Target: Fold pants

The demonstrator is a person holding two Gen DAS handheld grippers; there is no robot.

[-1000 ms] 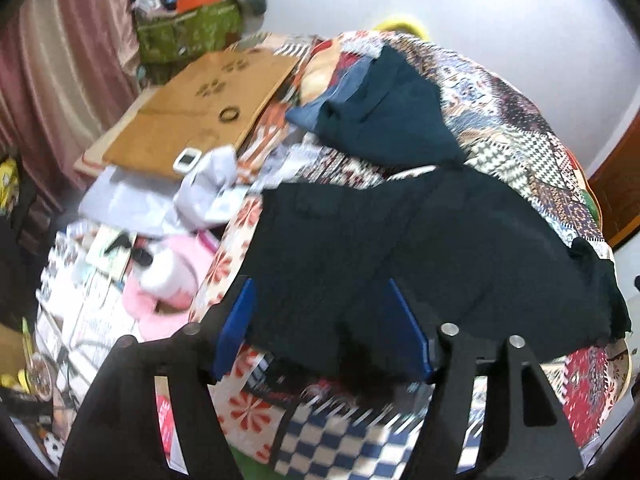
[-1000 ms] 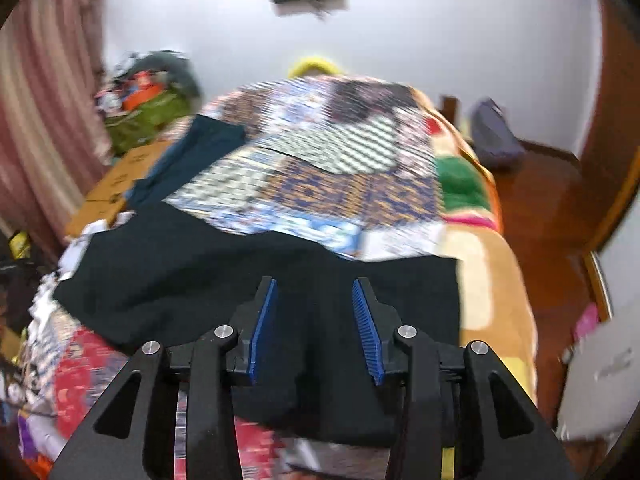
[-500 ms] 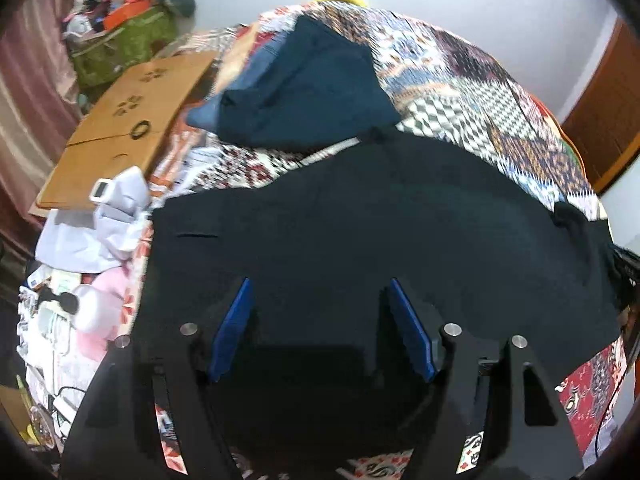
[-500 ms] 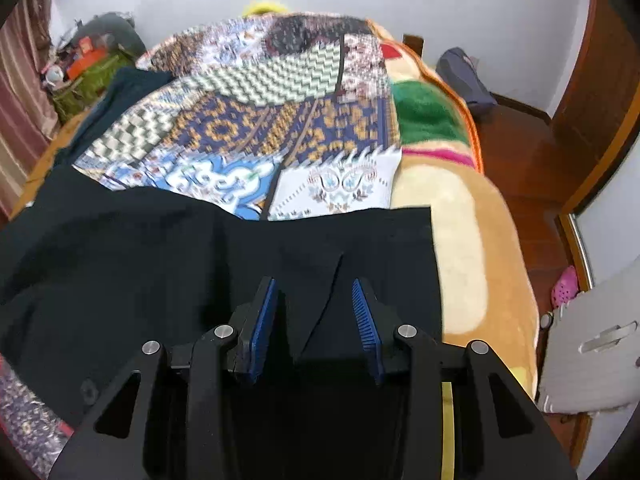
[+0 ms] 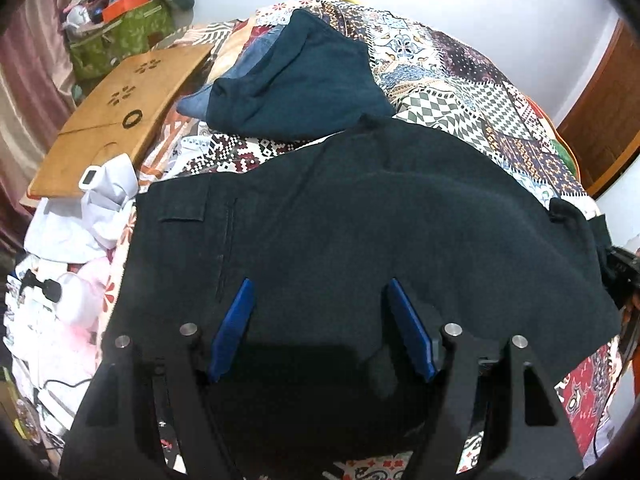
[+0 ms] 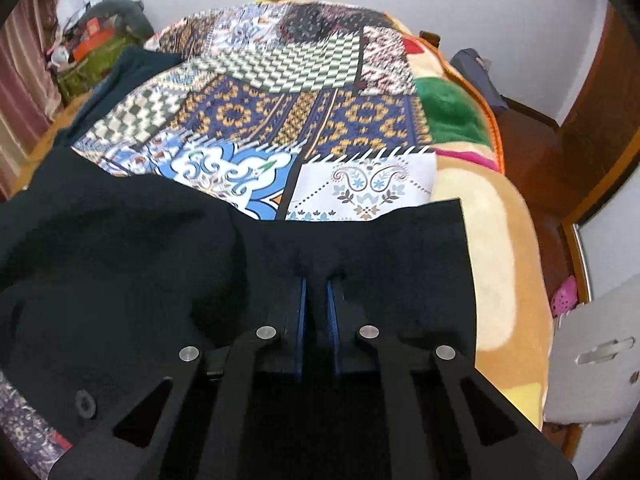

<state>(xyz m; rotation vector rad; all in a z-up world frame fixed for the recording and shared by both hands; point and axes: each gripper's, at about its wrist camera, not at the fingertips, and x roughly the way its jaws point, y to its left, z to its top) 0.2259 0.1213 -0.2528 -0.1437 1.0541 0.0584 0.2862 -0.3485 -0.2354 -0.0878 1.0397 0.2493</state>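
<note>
Across the near part of the patchwork bedspread the black pants are spread flat, reaching from the cluttered left edge of the bed toward the right one, where the leg end is seen lying on the beige blanket. A fold of the pants fabric is being pinched up between the blue pads of the right gripper, whose jaws are closing on it and are seen almost together. The left gripper is held low over the waist end of the pants, its jaws standing wide with the cloth lying beneath and between them; no pressure of the pads on the fabric can be made out. Just beyond the pants a dark teal garment is heaped on the bedspread. Further left a wooden board and white crumpled cloth are seen beside the bed.
</note>
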